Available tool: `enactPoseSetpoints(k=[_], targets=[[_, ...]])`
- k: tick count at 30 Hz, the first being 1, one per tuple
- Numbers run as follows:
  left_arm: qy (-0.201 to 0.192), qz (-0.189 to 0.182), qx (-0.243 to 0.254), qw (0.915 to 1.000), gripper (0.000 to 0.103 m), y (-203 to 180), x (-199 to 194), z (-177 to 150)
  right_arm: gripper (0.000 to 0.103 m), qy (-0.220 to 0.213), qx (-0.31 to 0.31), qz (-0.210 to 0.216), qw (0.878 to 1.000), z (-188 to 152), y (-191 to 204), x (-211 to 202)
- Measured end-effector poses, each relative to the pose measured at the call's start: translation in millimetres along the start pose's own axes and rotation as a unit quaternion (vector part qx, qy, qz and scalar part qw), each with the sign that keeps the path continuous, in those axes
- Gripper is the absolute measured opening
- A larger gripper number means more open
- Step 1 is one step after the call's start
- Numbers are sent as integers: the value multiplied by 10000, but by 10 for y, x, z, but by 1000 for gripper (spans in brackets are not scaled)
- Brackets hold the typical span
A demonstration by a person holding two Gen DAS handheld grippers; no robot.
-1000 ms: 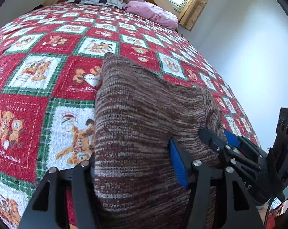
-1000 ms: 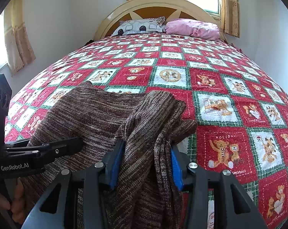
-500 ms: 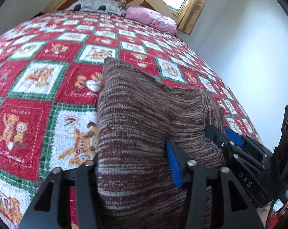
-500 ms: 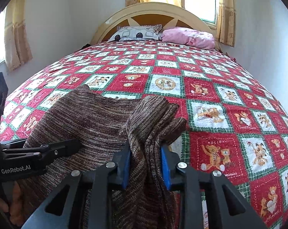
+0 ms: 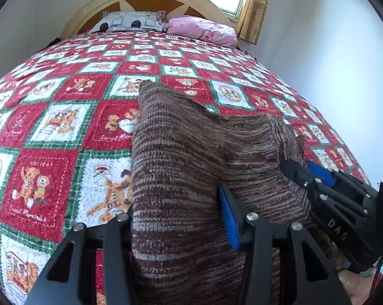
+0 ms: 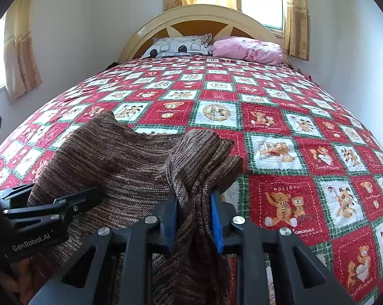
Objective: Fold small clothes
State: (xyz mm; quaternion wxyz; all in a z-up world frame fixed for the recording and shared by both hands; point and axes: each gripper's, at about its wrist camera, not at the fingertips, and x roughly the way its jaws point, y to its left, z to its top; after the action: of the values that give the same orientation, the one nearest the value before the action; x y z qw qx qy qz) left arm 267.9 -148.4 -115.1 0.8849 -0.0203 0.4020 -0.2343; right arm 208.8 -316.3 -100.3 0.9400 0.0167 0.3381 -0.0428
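A brown striped knit garment lies near the bed's front edge; it also shows in the right wrist view. My left gripper has its jaws wide apart with the garment's near edge bunched between them; the left finger is hidden by the cloth. My right gripper is shut on a bunched fold of the garment's right side. Each gripper shows in the other's view: the right gripper at the garment's right, the left gripper at its left.
The bed carries a red, green and white teddy-bear quilt. A grey patterned pillow and a pink pillow lie against the curved headboard. White walls stand close on both sides, with curtained windows behind.
My right gripper's jaws have closed in on the bunched fold. Both grippers have tilted up and lifted, so the headboard and windows show more.
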Motion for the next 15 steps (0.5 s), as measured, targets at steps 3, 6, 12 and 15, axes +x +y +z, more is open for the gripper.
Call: enactPoseSetpoints(k=[3,6,12,15], targets=[[47,-10,-21,10000,50,10,22,17,24,122,157,175,9996,1,-62,45],[43,0,-18,10000,50,10,11,7,27,178,379,336,9986,-5,-143,70],[63,4,-46,10000,51,13,28,18,50,370,632,434,9964,6,-230,148],[87,7,-75,9999,52,18,41,22,66,665,1150,944,9866,33,-413,284]])
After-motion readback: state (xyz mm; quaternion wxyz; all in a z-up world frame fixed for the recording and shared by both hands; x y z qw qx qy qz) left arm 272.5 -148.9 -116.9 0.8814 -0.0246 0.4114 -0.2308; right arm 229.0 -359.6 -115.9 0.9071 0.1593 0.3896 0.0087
